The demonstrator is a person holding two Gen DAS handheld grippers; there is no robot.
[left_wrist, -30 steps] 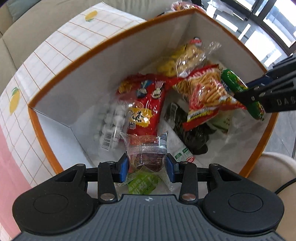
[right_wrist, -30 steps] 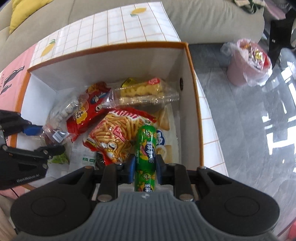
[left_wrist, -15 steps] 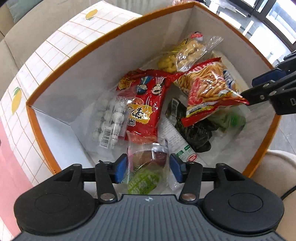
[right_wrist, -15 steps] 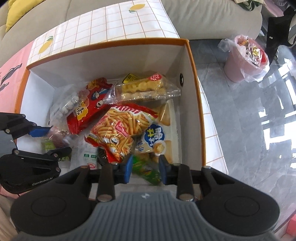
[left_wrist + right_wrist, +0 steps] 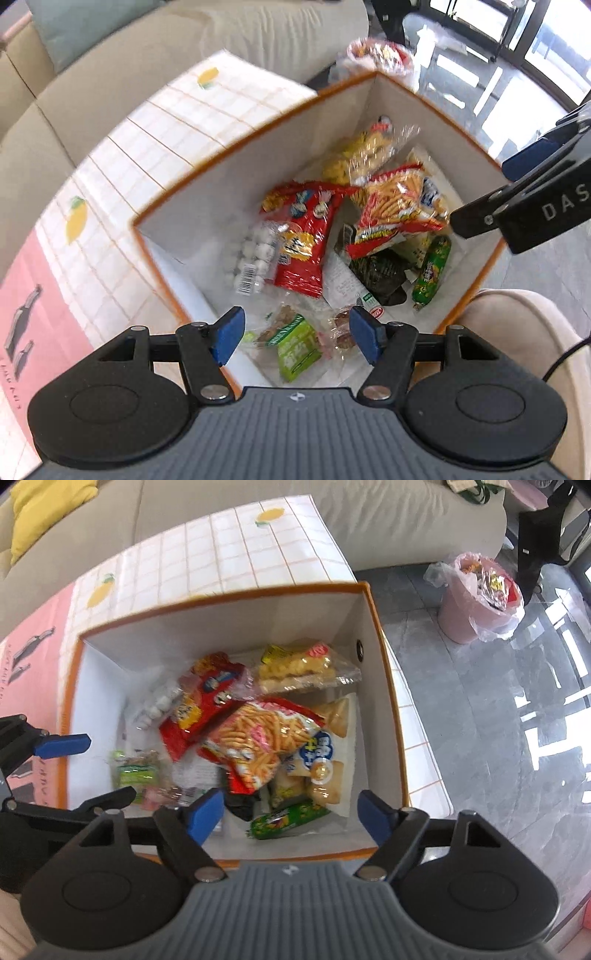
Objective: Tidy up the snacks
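On my left, the left tongs (image 5: 295,334) hang above the near left corner of the orange-rimmed box (image 5: 388,686), blue pads (image 5: 229,332) spread well apart and gripping nothing. Below them, on the box floor, I see a small green packet (image 5: 297,350) with a clear pouch of brown pieces (image 5: 341,328) just beside it. Further in lies a clear bag of white balls (image 5: 255,254), touching a red snack bag (image 5: 303,240) to its right. Past that, toward the far wall, a clear pack of yellow puffs (image 5: 303,668) lies across the corner. In the middle, an orange bag of stick crisps (image 5: 258,742) rests on top of a dark wrapped item (image 5: 380,273) and overlaps a white bag with a blue logo (image 5: 321,760). At the near right, a green sausage stick (image 5: 288,818) lies flat on the box floor, apart from both tongs. My right tongs (image 5: 291,814) hover over that near edge, pads wide apart and empty. The box sits on a tiled cloth with lemon prints covering the surface (image 5: 236,546). Off to the far right, on the grey floor, stands a pink bin (image 5: 476,602) lined with a plastic bag.
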